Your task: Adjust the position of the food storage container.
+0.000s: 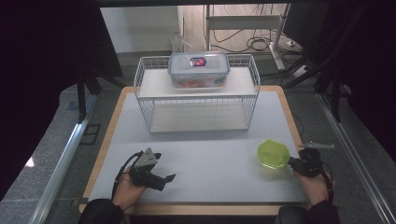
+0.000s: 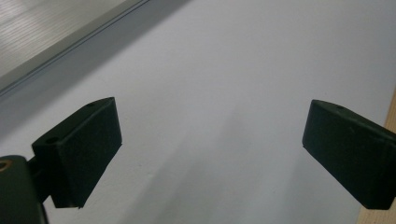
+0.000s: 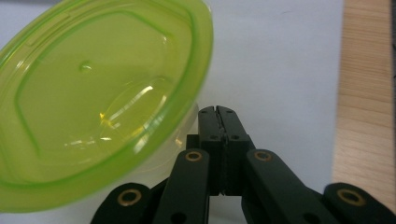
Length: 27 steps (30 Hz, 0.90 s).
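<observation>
My right gripper point(image 1: 293, 163) sits at the near right of the table point(image 1: 210, 154), w/ jaws shut tight. In the right gripper view the two black pads meet w/ no gap, right at the rim of the green bowl point(image 3: 98, 98). I can't tell if a thin bit of rim is pinched between them or if the pads just sit under it; the bowl tilts toward the cam, which suggests a hold, but that's a guess. The bowl point(image 1: 273, 153) is at the table's right side, just left of my right gripper, well apart from the rack.

My left gripper point(image 1: 161, 177) rests at the near left, jaws wide apart, nothing between them, just bare table point(image 2: 224, 93) ahead.

Step in hand, I'd say: handling the bowl w/ the right, either setting it down or starting to lift. Next move calls for a sure grip on the rim, else it slips or tips; then a route to wherever it goes, prob. the wire rack point(image 1: 196, 98) farther back.

Views differ: the right gripper view gives pad contact & bowl tilt close up, which the high view is too small to settle. The high view gives the layout: the rack at mid-back, and a clear lidded box point(image 1: 199, 69) on its top shelf.
</observation>
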Tool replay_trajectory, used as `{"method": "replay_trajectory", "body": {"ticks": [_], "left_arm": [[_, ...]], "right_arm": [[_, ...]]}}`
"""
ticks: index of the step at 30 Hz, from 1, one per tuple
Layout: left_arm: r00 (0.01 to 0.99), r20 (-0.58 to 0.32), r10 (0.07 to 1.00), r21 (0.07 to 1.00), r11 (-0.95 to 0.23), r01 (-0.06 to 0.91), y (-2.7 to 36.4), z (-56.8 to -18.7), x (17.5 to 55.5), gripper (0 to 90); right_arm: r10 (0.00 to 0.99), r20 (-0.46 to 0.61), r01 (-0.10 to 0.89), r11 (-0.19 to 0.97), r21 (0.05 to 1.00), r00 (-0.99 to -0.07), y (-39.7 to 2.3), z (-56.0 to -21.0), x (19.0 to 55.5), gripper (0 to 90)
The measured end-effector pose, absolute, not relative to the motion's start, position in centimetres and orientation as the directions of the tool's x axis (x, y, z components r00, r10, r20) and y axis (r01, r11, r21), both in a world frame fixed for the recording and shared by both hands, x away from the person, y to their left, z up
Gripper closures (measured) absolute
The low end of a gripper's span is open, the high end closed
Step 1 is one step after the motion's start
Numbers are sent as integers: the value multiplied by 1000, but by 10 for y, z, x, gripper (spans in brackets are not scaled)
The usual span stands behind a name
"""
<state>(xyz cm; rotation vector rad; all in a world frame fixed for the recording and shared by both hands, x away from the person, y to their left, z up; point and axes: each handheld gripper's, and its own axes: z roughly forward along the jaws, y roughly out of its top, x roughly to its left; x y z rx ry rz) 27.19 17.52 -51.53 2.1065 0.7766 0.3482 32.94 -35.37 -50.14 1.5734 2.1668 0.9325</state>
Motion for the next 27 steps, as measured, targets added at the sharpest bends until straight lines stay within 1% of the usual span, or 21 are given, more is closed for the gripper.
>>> {"method": "replay_trajectory", "body": {"ticks": [5,13,14,21,22,27], "left_arm": [[769,-27,639,794,-454,405,175,-516,272,46],[770,-27,637,792,-457,405,174,-516,272,46],[769,-28,638,792,-455,407,174,-516,272,46],[767,-25,641,790,-457,408,174,-516,273,45],[765,-27,644,792,-453,409,174,-516,273,45],[765,-26,644,793,-453,408,175,-516,273,45]], "right_arm": [[915,125,735,222,641,-385,-344,-506,335,900],[896,140,731,243,638,-421,-333,-509,340,900],[888,132,723,263,639,-440,-327,-509,342,900],[870,125,708,297,640,-478,-309,-509,349,900],[857,133,704,308,640,-497,-298,-508,353,900],[829,135,683,342,645,-542,-278,-509,359,900]]}}
